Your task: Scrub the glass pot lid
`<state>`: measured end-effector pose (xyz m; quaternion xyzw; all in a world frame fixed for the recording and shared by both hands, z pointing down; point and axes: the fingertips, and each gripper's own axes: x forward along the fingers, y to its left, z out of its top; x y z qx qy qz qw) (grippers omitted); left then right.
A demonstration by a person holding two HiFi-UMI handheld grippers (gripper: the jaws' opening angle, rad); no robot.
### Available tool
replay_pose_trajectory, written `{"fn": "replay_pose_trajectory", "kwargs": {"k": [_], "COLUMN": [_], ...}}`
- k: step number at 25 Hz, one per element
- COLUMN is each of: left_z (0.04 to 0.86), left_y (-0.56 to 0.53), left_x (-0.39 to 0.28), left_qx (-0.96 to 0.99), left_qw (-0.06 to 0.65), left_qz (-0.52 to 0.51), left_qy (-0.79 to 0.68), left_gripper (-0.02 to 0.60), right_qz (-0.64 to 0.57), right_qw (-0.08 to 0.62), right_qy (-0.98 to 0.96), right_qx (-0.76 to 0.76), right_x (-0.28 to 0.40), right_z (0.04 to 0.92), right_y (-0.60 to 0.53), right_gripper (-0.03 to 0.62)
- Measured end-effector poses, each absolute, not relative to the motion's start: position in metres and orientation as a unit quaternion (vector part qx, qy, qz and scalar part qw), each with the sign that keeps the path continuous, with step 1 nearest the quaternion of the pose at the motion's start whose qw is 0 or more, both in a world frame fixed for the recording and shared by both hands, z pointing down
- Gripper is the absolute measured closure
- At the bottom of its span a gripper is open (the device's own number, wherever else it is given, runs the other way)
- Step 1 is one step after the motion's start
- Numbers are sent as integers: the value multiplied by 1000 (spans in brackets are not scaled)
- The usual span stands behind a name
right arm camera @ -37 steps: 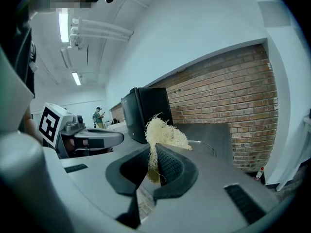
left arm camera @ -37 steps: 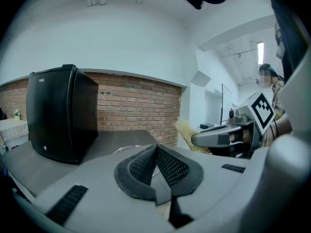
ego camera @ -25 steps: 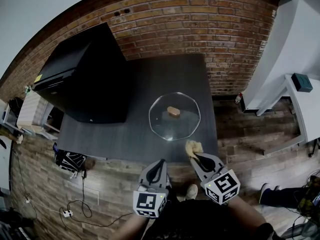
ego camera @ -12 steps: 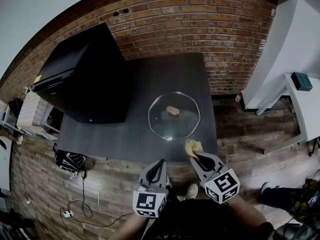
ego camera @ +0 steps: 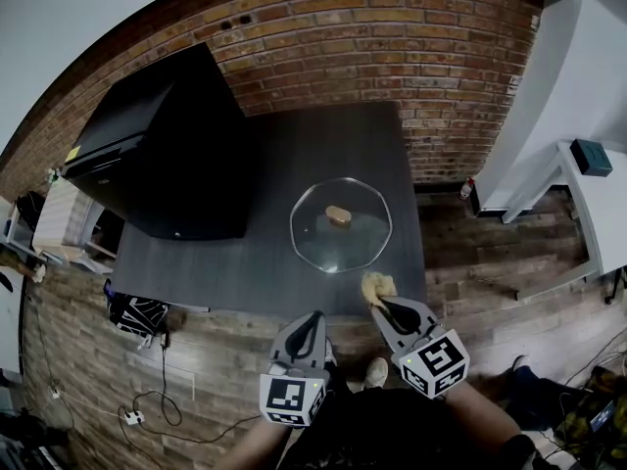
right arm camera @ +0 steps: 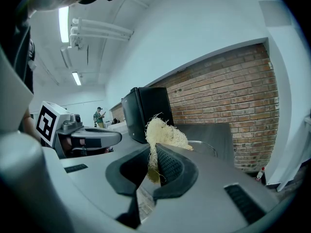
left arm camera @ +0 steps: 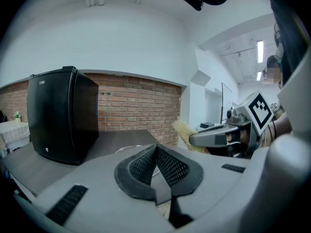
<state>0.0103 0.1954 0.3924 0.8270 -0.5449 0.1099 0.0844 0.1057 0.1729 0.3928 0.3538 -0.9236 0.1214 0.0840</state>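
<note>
Both jaws near lid (ego camera: 343, 246), loofah (ego camera: 377, 287) in right

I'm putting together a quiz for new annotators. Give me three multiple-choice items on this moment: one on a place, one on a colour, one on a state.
1. Where does the glass lid lie?
A. on a chair
B. in a sink
C. on the dark table

2. What colour is the lid's knob?
A. tan
B. blue
C. green

3. What state is the right claw in?
A. open and empty
B. shut on a fibrous scrubber
C. shut on the lid

Answers:
1. C, the head view shows it flat on the tabletop.
2. A, the knob shows tan against the dark surface.
3. B, pale fibres stick up from between its closed jaws.
</note>
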Motion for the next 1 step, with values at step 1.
{"fn": "replay_pose_trajectory", "kwargs": {"k": [1], "left_z": [393], "left_y": [196], "left_x": [10], "left_qx": [827], "left_qw": [85], "left_qz": [110], "left_qy": [-545], "left_gripper": [549], "right_qz": [121], "right_qw": [84], "right_qy": [-924], "right_qx": [354], "right_x": [105], "right_z": [393], "right_y": [173], "right_gripper": [553]}}
